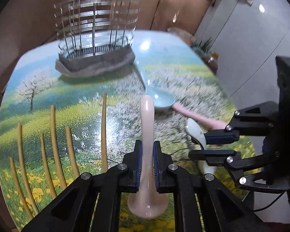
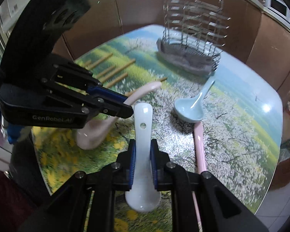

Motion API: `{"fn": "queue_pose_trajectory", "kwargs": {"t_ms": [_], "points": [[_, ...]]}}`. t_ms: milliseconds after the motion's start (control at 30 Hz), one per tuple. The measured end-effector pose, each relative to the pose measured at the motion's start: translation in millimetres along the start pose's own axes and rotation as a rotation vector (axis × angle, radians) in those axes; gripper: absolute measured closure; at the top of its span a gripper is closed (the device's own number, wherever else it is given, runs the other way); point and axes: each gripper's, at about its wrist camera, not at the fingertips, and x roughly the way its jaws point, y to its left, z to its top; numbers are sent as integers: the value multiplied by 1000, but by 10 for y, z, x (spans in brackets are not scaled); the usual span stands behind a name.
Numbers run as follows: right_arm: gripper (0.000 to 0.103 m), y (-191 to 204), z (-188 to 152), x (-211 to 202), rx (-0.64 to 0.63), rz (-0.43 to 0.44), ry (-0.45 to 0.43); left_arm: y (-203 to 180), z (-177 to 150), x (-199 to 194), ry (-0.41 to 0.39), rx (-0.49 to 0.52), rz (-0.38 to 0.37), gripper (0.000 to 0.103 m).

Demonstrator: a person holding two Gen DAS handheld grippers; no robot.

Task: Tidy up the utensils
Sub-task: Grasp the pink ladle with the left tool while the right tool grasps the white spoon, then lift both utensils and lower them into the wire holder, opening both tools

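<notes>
My left gripper (image 1: 146, 164) is shut on a pale pink ceramic spoon (image 1: 147, 119), handle pointing away and bowl hanging below the jaws. My right gripper (image 2: 143, 160) is shut on a white ceramic spoon (image 2: 143, 119), held the same way. Each view shows the other gripper close beside: the right gripper (image 1: 198, 145) with the white spoon (image 1: 195, 130), the left gripper (image 2: 128, 105) with the pink spoon (image 2: 145, 89). A wire utensil basket (image 1: 96, 29) (image 2: 195, 23) stands at the far side of the table. A light blue spoon (image 1: 161, 98) (image 2: 189, 110) lies in the middle.
The basket rests on a grey cloth (image 1: 94, 65) (image 2: 183, 58). Several wooden chopsticks (image 1: 54, 135) (image 2: 114, 71) lie spread on the flower-print table (image 1: 48, 96). A long pink handle (image 1: 199, 118) (image 2: 200, 148) lies beside the blue spoon. Brown panels stand behind the table.
</notes>
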Motion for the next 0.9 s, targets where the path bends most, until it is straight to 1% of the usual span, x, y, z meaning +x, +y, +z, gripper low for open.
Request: {"fn": "queue_pose_trajectory", "kwargs": {"t_ms": [333,467,600,700,800,900], "points": [[90,95,-164,-393,61,-20,-94,-118,-132,-293,-87,-50,-20,92],[90,88,-69,-557,70,-31,-138,-115,-54,-504,-130,-71,-38,92],[90,67,151,-761,68,-55,-194,-73,152,-758,-189,-93,-46,92],[90,4,404,-928,66,-84,-249,-18,405,-984,-243,-108,-46,92],[90,-106,683,-1041,68,-116,-309,49,665,-1183,-301,-108,-19,92],[90,-242,1030,-1154,78,-156,-392,161,976,-1333,-366,-118,10,92]]}}
